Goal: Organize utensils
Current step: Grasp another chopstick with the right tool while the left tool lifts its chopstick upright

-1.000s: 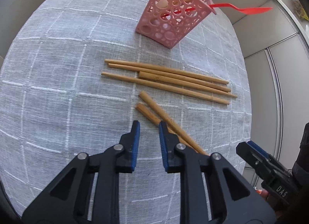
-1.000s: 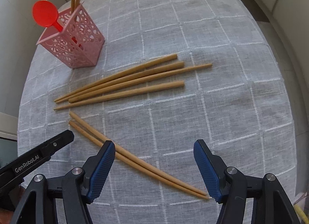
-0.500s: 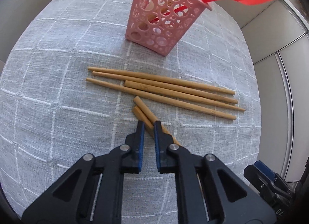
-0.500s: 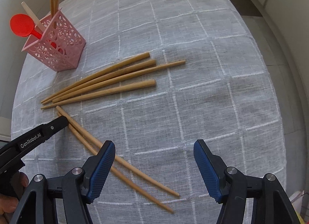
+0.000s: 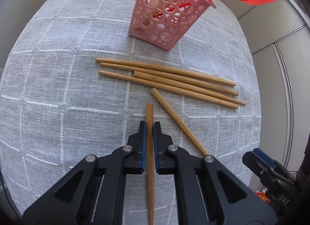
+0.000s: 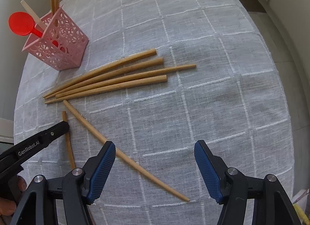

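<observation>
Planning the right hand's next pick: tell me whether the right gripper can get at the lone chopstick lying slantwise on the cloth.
Probably yes. The right gripper is open and empty, the slanted chopstick lies bare on the tablecloth just below its fingers, and the left gripper holds another stick off to the side.

Not much to read on my feeds right now, just two bits of lettering, both on the gripper bodies. From my right wrist camera, the left gripper [image 6: 65, 126] pokes in at the near left, and its black arm has "GenRobot.AI" printed in pale letters running along it. From my left wrist camera, the right gripper [image 5: 257, 155] sits at the near right corner, and on its black housing I can make out "DAS" in light letters, tilted and partly cut off at the edge, so there may be more to it that I can't tell.
</observation>
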`<state>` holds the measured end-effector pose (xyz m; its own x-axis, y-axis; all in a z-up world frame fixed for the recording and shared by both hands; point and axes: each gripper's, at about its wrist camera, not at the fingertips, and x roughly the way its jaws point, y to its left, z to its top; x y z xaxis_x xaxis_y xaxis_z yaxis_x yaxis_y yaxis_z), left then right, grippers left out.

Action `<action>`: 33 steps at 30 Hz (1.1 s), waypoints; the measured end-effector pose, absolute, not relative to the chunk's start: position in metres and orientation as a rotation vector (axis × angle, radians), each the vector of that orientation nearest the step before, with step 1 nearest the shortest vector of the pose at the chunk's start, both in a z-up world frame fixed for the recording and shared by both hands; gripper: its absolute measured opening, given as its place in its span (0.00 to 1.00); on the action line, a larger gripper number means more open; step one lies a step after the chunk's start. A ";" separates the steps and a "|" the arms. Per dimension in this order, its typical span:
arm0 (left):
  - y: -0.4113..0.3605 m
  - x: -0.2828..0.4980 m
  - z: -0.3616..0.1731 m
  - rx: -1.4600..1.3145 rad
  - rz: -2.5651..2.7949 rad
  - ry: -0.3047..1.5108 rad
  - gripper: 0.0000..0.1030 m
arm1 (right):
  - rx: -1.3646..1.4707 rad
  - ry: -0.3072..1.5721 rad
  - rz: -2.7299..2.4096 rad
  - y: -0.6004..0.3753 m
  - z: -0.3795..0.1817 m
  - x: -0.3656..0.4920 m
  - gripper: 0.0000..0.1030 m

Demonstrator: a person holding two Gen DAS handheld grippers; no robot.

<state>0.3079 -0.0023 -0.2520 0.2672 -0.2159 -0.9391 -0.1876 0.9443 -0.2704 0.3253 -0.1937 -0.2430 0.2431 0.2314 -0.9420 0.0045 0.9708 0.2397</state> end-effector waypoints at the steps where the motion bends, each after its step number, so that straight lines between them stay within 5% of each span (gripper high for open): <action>1: 0.002 0.305 -0.248 -0.357 -0.024 1.299 0.08 | 0.206 1.319 0.170 -0.189 -0.244 0.327 0.70; 25: 0.090 0.273 -0.214 -0.287 -0.014 1.213 0.08 | -0.151 1.315 0.284 -0.041 -0.285 0.352 0.59; 31: 0.091 0.271 -0.212 -0.277 -0.010 1.209 0.08 | -0.174 1.284 0.278 -0.025 -0.280 0.357 0.41; 33: 0.090 0.270 -0.213 -0.274 -0.010 1.211 0.08 | -0.178 1.279 0.277 -0.024 -0.276 0.363 0.22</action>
<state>0.2703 0.0899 -0.2126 0.3566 -0.1530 -0.9216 -0.1385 0.9669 -0.2141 0.3632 -0.0235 -0.2762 0.2613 0.1054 -0.9595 -0.3015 0.9532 0.0226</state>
